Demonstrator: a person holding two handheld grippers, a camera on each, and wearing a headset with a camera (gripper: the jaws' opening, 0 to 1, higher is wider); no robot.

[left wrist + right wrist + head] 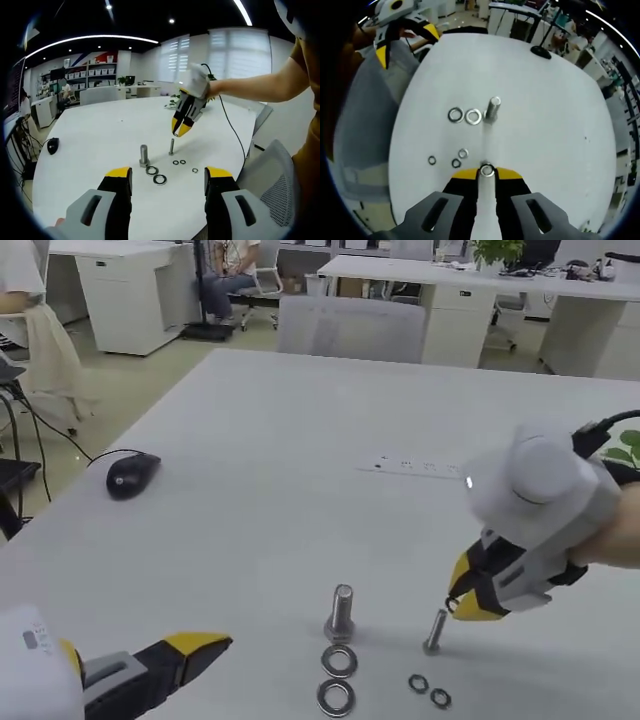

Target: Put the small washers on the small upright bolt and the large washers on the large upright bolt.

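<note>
Left hand-held gripper (169, 175), nearest the lens, stands wide open and empty, with black jaws tipped in yellow. Right hand-held gripper (466, 605), angled down from an outstretched arm, is closed on one small washer (486, 171) just above the small upright bolt (435, 630). Two bright metal large washers (339, 661) lie flat on the white surface (250, 520) beside the large upright bolt (341, 612), and loose small rings (418, 683) lie near the small one.

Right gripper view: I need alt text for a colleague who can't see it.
The right gripper pinches what looks like a small washer at its yellow tips above a white table. Beyond stands the large bolt with two large washers beside it; three small washers lie loose nearer.
</note>
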